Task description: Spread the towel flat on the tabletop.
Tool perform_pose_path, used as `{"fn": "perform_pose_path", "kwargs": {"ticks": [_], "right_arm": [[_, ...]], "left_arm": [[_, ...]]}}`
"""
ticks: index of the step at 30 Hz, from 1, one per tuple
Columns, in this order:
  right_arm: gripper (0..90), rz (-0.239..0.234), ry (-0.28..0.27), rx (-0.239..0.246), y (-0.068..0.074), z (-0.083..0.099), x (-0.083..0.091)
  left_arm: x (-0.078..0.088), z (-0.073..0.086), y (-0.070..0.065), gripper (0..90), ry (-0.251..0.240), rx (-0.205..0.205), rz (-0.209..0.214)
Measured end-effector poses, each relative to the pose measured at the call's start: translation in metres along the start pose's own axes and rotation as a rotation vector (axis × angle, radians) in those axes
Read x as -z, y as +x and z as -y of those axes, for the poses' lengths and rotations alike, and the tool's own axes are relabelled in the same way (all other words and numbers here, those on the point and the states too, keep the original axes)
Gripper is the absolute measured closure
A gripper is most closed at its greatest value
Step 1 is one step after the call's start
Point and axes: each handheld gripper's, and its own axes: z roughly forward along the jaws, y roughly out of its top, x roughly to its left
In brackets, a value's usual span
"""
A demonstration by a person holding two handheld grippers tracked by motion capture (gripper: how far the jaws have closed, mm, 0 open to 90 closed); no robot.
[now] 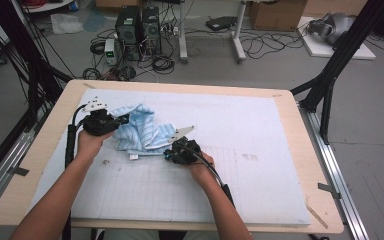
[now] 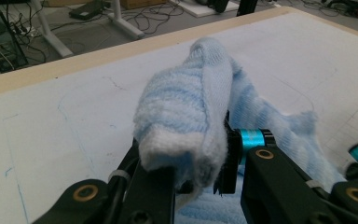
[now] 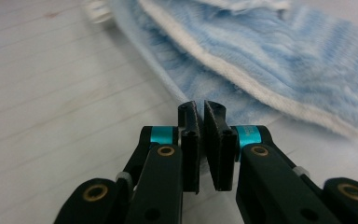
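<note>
- A crumpled light-blue striped towel [image 1: 140,132] with a white hem is seen on the white mat [image 1: 260,130] that covers the worktop [image 1: 55,125], left of the middle in the high view.
- The left hand-held gripper [image 1: 122,120] is held at the towel's left end; in the left gripper view its jaws are clamped on a bunched fold of the towel [image 2: 186,116], which is lifted above the mat and draped over the jaws.
- The right hand-held gripper [image 1: 172,152] is held at the towel's near right edge, low over the mat.
- In the right gripper view its jaws are brought together at the towel's [image 3: 270,60] thin lower edge; whether cloth is pinched between the pads cannot be told.
- A small white label [image 1: 134,156] is seen at the towel's near edge, just left of the right hand-held gripper.
</note>
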Motion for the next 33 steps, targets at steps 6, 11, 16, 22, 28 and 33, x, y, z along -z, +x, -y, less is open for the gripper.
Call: {"fn": "perform_pose_path", "kwargs": {"ticks": [6, 11, 16, 22, 28, 33], "right_arm": [[84.9, -0.080, 0.012, 0.028, 0.014, 0.017, 0.020], [84.8, -0.118, -0.016, -0.008, 0.023, 0.041, 0.041], [84.9, -0.153, -0.010, 0.013, 0.037, 0.055, 0.058], [84.8, -0.218, -0.023, 0.030, 0.053, 0.065, 0.073], [59.4, -0.167, -0.113, -0.045, 0.044, 0.065, 0.080], [45.9, 0.000, -0.261, -0.174, 0.018, 0.060, 0.101]], "left_arm": [[0.001, 0.001, -0.003, 80.7, 0.000, -0.005, 0.019], [-0.004, 0.005, -0.011, 80.5, 0.021, -0.030, 0.039], [-0.007, 0.008, -0.020, 80.2, 0.030, -0.050, 0.057], [-0.008, 0.018, -0.027, 79.8, 0.047, -0.048, 0.061], [-0.006, 0.030, -0.027, 76.8, 0.059, -0.021, 0.059], [-0.004, 0.036, -0.026, 77.8, 0.068, -0.004, 0.068]]}}
